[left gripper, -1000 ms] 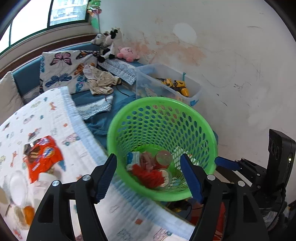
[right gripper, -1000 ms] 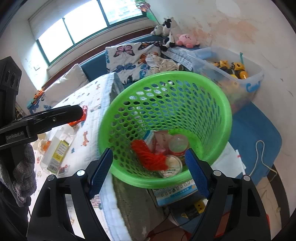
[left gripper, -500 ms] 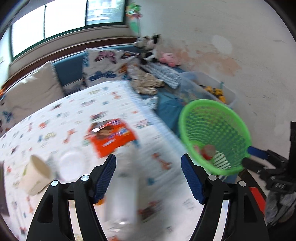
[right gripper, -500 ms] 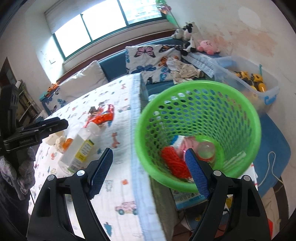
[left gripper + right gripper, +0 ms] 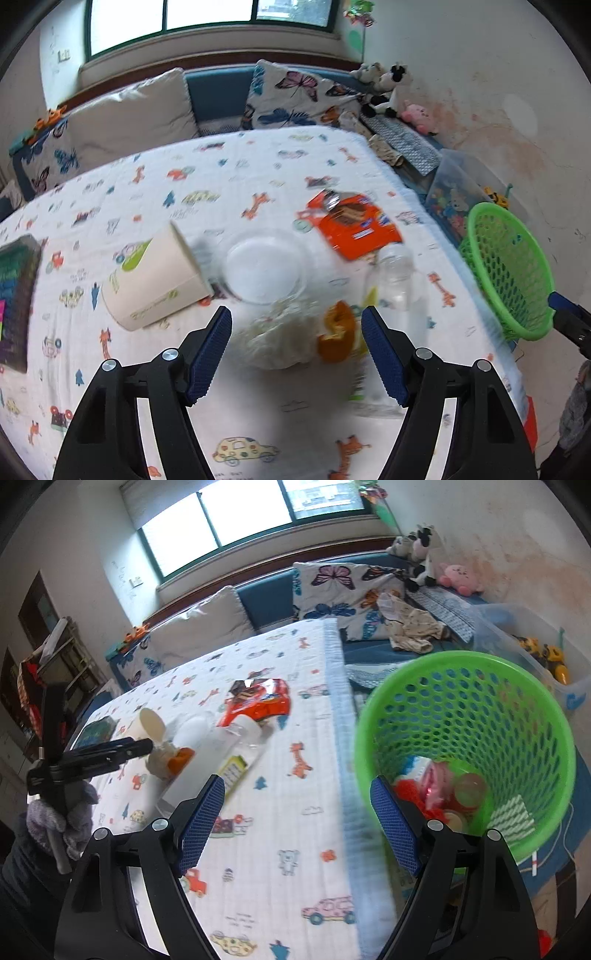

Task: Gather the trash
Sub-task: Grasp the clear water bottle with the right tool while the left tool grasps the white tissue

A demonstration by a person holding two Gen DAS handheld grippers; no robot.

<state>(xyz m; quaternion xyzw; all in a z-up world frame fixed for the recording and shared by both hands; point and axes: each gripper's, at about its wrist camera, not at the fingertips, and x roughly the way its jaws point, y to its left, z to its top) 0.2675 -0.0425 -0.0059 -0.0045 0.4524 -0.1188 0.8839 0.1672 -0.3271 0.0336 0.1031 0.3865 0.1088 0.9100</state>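
Left gripper (image 5: pixel 296 350), jaws parted and empty, above crumpled clear plastic wrap (image 5: pixel 277 341) mid-blanket: light, soft, best pinched at its bunched middle. Beside it orange peel (image 5: pixel 335 332), tipped paper cup (image 5: pixel 155 277). Right gripper (image 5: pixel 297 823) open; green basket (image 5: pixel 517 686) off blanket's right edge.

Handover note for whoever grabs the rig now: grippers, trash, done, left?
Left gripper: open, empty, over the trash pile.
Right gripper: open, empty, by the green basket.
On the table: paper cup, clear lid, orange wrapper, clear bottle, crumpled plastic and an orange scrap.
Done: some trash is in the basket.
Left: all of the above.
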